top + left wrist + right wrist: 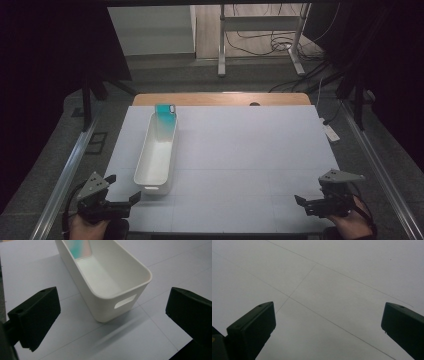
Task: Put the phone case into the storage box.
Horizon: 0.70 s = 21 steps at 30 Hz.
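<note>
Overhead, the left gripper (122,189) rests at the near left corner of the white table cover (240,150), jaws spread wide and empty. Just beyond it lies a long white bin (156,162), with a teal phone (165,117) leaning inside its far end. Farther right, the right gripper (302,202) is also wide and empty. Behind the wooden table edge (220,98), cables (280,42) lie on the floor.

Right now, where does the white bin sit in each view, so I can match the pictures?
High view: the white bin lies left of centre, long axis running away from the person, a teal card at its far end.
Left gripper view: top centre, its near end between the open jaws.
Right gripper view: not in it.
Shared landmark: the bin's handle slot.
</note>
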Motion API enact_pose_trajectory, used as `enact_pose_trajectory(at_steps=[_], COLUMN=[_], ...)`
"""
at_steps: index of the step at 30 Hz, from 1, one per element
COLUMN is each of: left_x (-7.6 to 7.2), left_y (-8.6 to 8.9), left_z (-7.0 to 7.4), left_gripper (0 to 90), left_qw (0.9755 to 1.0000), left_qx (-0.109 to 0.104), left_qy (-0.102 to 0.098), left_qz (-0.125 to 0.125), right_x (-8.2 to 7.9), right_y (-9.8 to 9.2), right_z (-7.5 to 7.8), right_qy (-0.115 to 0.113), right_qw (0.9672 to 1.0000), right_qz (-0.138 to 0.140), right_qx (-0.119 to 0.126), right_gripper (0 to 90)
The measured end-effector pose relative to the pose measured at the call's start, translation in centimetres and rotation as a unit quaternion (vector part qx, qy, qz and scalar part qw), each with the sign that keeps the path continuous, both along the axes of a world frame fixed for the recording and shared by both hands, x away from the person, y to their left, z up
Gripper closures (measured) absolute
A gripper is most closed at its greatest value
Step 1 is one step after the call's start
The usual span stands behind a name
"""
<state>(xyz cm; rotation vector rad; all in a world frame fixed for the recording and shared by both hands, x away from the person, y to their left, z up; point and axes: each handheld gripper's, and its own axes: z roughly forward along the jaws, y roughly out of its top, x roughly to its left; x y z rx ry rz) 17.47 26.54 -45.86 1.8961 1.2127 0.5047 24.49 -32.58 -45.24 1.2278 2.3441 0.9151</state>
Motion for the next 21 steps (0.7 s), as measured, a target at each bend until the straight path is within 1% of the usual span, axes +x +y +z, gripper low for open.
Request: enact_pose_trajectory(at_steps=[10, 21], left_x=[-0.16, 0.02], left_y=[-0.17, -0.68], left_z=[-0.28, -0.49], left_gripper=[0.0, 0.0], left_qw=[0.9999, 0.9991], left_qx=[0.015, 0.038], left_qy=[0.007, 0.018], left_qz=[0.004, 0.004], right_x=[0.02, 0.02], right_y=[0.01, 0.04], right_z=[-0.01, -0.02], right_qy=[0.001, 0.002], right_qw=[1.0000, 1.0000], right_qz=[0.000, 0.000], right_qx=[-0.001, -0.002], right_gripper=[0.0, 0.0])
